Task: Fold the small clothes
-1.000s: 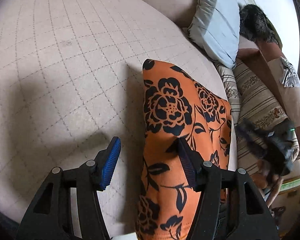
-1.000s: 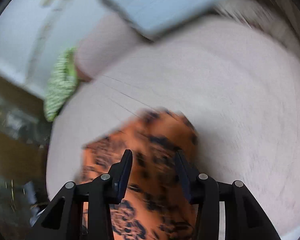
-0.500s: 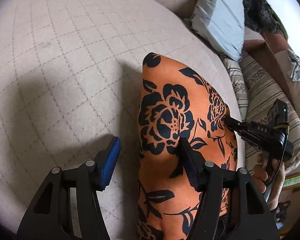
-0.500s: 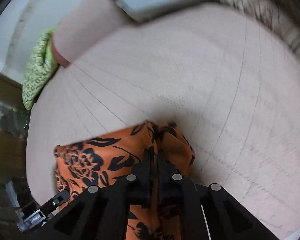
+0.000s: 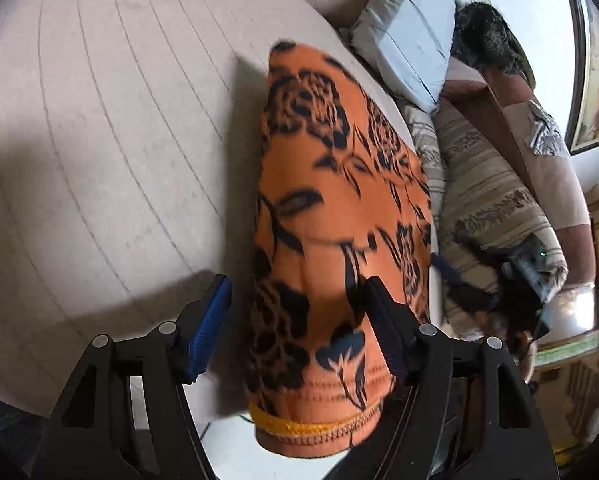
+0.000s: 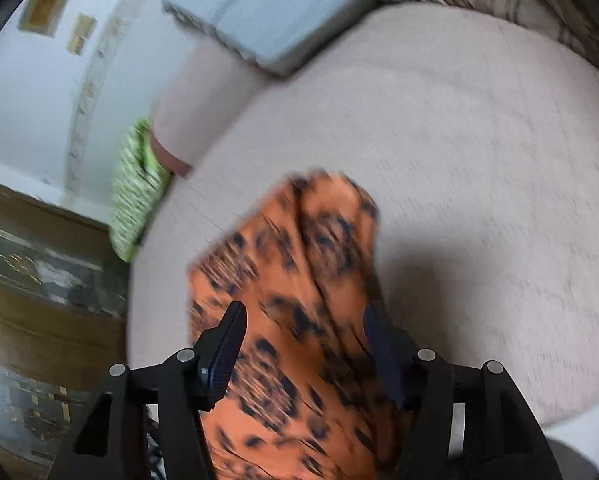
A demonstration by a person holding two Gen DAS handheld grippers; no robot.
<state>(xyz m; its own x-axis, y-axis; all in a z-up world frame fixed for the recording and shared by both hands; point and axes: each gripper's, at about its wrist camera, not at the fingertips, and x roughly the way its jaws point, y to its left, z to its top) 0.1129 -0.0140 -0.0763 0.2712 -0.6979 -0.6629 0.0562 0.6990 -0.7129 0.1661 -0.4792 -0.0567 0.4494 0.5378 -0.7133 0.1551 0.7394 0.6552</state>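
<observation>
An orange garment with a black flower print lies in a long folded strip on a pale quilted bed, reaching from the near edge, where its stitched yellow-orange hem hangs just over the side, toward the far end by the pillows. In the left wrist view the left claw hovers over the near end of the cloth with its jaws spread and opening; the blue-padded left finger stands over bare bedding just beside the cloth's left edge, while the other finger overlaps the cloth near its right side, and neither pad visibly presses the fabric. In the right wrist view, which is blurred, the right claw is likewise spread, its jaws opening, with the garment lying beneath and between the two fingers but not pinched. From the left view the right claw shows as a dark blurred shape at the right, off the garment's right edge, over a striped beige cushion. At the far end a pale blue pillow leans against the headboard, and a person in a beige shirt lies on the far right. A green patterned cloth sits at the bed's left side in the right view.
</observation>
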